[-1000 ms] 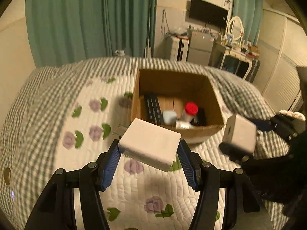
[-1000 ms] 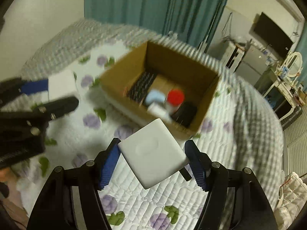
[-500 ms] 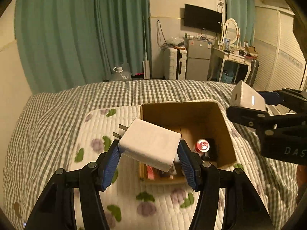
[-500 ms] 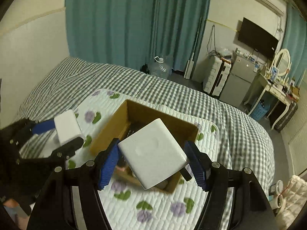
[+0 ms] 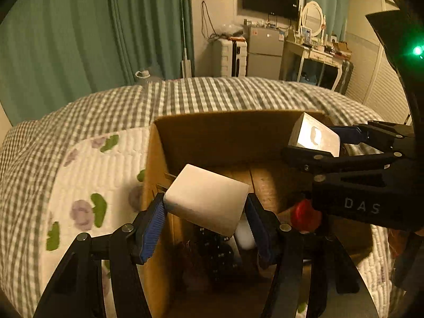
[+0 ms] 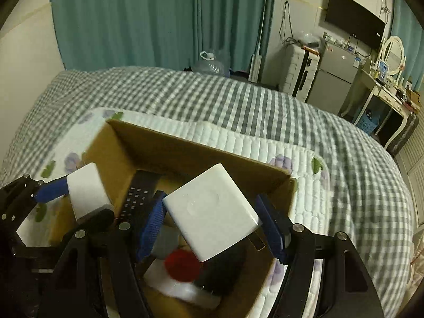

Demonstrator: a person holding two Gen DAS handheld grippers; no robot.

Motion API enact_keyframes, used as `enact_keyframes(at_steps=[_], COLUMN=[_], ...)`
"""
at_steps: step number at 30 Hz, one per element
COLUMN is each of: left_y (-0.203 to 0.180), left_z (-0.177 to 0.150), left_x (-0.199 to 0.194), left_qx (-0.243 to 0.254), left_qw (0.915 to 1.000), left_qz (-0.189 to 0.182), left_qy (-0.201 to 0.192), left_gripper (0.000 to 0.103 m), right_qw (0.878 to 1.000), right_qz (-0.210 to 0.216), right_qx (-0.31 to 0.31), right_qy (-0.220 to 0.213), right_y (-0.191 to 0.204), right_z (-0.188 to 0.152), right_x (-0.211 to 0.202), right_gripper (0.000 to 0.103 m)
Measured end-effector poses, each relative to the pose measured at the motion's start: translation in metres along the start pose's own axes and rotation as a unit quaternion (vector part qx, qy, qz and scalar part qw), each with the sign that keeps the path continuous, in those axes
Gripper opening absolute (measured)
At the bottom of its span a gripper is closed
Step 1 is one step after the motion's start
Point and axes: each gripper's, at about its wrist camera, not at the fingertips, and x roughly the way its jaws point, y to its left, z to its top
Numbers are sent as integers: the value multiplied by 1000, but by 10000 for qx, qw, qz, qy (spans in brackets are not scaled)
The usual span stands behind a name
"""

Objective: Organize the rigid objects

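Two black handheld grippers with blue finger pads hang over an open brown cardboard box (image 5: 212, 137) on a bed, each clamped on a white plastic plug-in charger block. The left gripper (image 5: 206, 212) pinches a flat, rectangular white charger (image 5: 206, 201) by its two narrow sides, tilted, its two metal prongs pointing left over the box's left wall. The right gripper (image 6: 212, 220) grips a squarer white charger (image 6: 212, 209) the same way, a faint round mark pressed into its smooth upper face and a dark prong showing at its lower right corner; seen from the left camera, this block (image 5: 314, 137) sits high over the box's right side, near the back wall.

Inside the box lie a black remote control with rows of small buttons (image 6: 137, 196), a red round cap (image 6: 182, 263) on a white container, and a pale grey-blue lid (image 6: 164, 241), all packed close together in dim light.

The box rests on a white quilted pad printed with purple flowers and green leaves (image 5: 98, 175), spread over a grey-and-white checked bedcover (image 6: 212, 98). Teal curtains (image 6: 132, 18) hang behind the bed.
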Motion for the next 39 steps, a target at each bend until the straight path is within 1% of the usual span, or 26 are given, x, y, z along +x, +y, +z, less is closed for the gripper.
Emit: enact_keyframes(at_steps=[3,4,8,9,10,13,16,18,19,21,23,25,30,31,32,33,34,35,36,38,39], left_y=[-4,-6,-12,-14,-15,-19,-19,-20,-20,-21,-23,-24,-23,-21,-19,-16,-15,-12,-10,-7,-4], left_z=[0,0,4,4,6,8,13,17,19,23,28,31,33,32,31,28,25,22,18,10,5], left_x=[10,11,7,4,2,-12,-36,-57,-70,-97,-129,-164,-242,-256,-269,-285,-295,-306,-316,-328,-333], left_qx=[1,-2,45,82,120,264,253,256,257,258,276,283,250,229,210,177,165,159,159,211,251], left_qw=[10000,10000,9997,9997,9997,9992,9990,9988,9984,9974,9962,9938,9882,9869,9855,9830,9810,9786,9767,9742,9727], left_qz=[-11,-3,60,25,22,100,82,124,147,165,204,185,212,199,202,205,195,183,192,129,76], left_qy=[29,19,-238,-234,-231,-284,-348,-410,-480,-649,-805,-1061,-1497,-1584,-1673,-1818,-1923,-2045,-2132,-2245,-2307], left_gripper=[60,57,58,58,58,58,58,58,58,58,58,58,60,64,70,74,81,85,86,89,90], right_qw=[10000,10000,9997,9995,9995,9989,9976,9969,9965,9960,9950,9923,9878,9866,9850,9841,9831,9820,9809,9780,9774], right_qz=[37,50,129,161,123,-75,-86,-245,-369,-459,-699,-950,-1038,-1079,-1126,-1147,-1166,-1156,-1132,-1070,-1059], right_qx=[41,69,208,227,248,377,601,656,656,638,534,453,463,445,454,474,518,589,623,658,654], right_qy=[30,22,-80,-131,-173,-256,-345,-349,-367,-418,-474,-653,-1067,-1139,-1229,-1274,-1315,-1376,-1454,-1664,-1710], right_y=[-3,-5,-11,-12,-13,-19,-29,-33,-35,-36,-34,-31,-19,-15,-10,-7,-3,1,5,18,22], right_z=[-2,-4,-5,-4,-3,-2,1,2,3,4,5,2,-11,-15,-21,-25,-30,-36,-42,-56,-60], right_x=[16,20,27,24,21,6,-20,-43,-60,-88,-124,-166,-256,-272,-290,-302,-315,-329,-339,-358,-362], right_gripper=[68,68,70,73,74,74,74,74,74,74,74,74,74,74,74,77,84,88,93,95,98])
